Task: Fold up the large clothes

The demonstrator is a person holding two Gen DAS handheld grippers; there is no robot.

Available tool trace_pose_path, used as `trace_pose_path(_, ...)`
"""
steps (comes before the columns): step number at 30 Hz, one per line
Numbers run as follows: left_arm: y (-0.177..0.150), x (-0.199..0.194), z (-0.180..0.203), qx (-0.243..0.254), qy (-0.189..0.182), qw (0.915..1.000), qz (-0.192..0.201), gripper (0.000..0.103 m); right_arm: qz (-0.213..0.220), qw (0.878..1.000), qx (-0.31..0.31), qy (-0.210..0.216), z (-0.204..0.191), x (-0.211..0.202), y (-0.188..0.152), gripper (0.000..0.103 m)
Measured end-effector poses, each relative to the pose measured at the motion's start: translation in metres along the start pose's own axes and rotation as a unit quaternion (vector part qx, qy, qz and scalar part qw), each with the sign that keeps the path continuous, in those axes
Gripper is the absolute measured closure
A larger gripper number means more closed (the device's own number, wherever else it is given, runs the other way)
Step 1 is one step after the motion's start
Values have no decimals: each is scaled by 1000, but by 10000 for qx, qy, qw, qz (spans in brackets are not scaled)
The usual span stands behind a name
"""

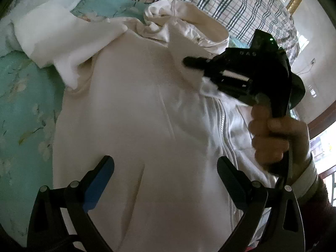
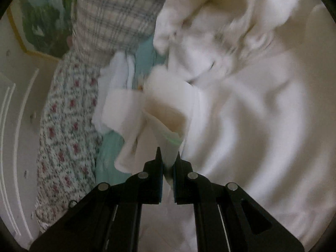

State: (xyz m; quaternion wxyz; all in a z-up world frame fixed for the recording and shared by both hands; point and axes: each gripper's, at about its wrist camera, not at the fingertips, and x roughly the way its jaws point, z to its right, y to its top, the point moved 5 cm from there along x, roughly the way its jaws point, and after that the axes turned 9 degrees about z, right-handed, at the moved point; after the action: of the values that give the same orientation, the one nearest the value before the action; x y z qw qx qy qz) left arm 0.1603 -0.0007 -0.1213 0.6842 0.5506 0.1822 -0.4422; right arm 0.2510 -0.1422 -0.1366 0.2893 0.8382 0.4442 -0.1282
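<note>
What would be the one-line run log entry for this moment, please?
phase: folding white hoodie on bed | left gripper: open above hoodie | right gripper: shut on sleeve cuff, lifted

A bed is covered with a pale turquoise floral sheet. At its far side lies a cream blanket with dark blue checks, next to a white quilt with small red flowers. A gold-framed green picture hangs on the plain beige wall.
</note>
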Motion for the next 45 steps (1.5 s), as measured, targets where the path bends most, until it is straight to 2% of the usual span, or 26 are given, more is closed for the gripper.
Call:
trace_pose_path(2, 9, 9, 1, 4, -66, 10000, 0, 4, -214, 9998, -25, -36, -1, 8, -4, 89)
trace_pose_path(4, 21, 23, 4, 42, -141, 9999, -5, 4, -327, 9994, 38, -45, 0, 7, -5, 77)
trace_pose_path(5, 26, 31, 5, 50, -162, 9999, -9, 4, -336, 9993, 127, 64, 0, 1, -5, 67)
trace_pose_path(6, 35, 42, 6, 46, -176, 9998, -18, 4, -270, 9995, 153, 104, 0, -5, -3, 60)
trace_pose_path(8, 48, 62, 8, 18, -232, 9997, -40, 4, -55, 9999, 97, 74, -3, -23, 0, 56)
trace_pose_path(12, 79, 98, 0, -237, -286, 9993, -90, 7, 601, 9981, 65, -94, 0, -87, 7, 55)
trace_pose_path(13, 83, 102, -2, -303, -319, 9990, -74, 13, 760, 9970, 94, -147, 2, -103, 7, 55)
trace_pose_path(15, 92, 108, -3, -381, -404, 9985, 36, 40, 1150, 9928, 171, -280, 8, -141, 5, 55)
trace_pose_path(16, 97, 113, -3, -333, -368, 9988, 52, 75, 1312, 9905, 211, -355, 12, -157, 4, 54)
trace_pose_path(17, 99, 113, -2, -289, -335, 9990, 63, 98, 1533, 9865, 278, -500, 19, -178, 3, 54)
trace_pose_path(18, 101, 113, -2, -260, -277, 9992, 95, 100, 1680, 9834, 327, -602, 24, -191, 2, 54)
trace_pose_path(21, 111, 85, -13, -131, 212, 9975, 659, 100, 2056, 9725, 377, -1025, 40, -226, 5, 54)
trace_pose_path(23, 116, 70, -33, -173, 503, 9947, 876, 101, 2225, 9646, 376, -1364, 53, -248, 10, 54)
trace_pose_path(26, 113, 67, -57, -291, 488, 9957, 736, 100, 2330, 9558, 417, -1744, 74, -263, 23, 54)
trace_pose_path(31, 109, 70, -53, -144, 543, 9963, 643, 100, 2046, 9532, 586, -2148, 111, -244, 52, 49)
trace_pose_path(33, 105, 71, -53, -180, 554, 9965, 605, 100, 1856, 9554, 557, -2230, 122, -226, 68, 43)
trace_pose_path(37, 99, 69, -59, -176, 570, 9968, 534, 100, 1507, 9579, 500, -2392, 145, -193, 95, 43)
trace_pose_path(38, 99, 68, -58, -173, 549, 9970, 522, 100, 1360, 9589, 491, -2443, 152, -186, 100, 48)
trace_pose_path(39, 99, 68, -55, -164, 499, 9973, 521, 100, 1266, 9604, 451, -2441, 153, -182, 103, 93)
trace_pose_path(40, 100, 66, -49, -133, 384, 9977, 540, 100, 1192, 9626, 425, -2397, 155, -182, 106, 97)
trace_pose_path(42, 104, 65, -35, -20, 176, 9981, 586, 100, 1390, 9602, 239, -2409, 150, -199, 118, 99)
trace_pose_path(45, 103, 77, -23, 128, 180, 9983, 548, 100, 1442, 9573, 73, -2505, 148, -211, 131, 99)
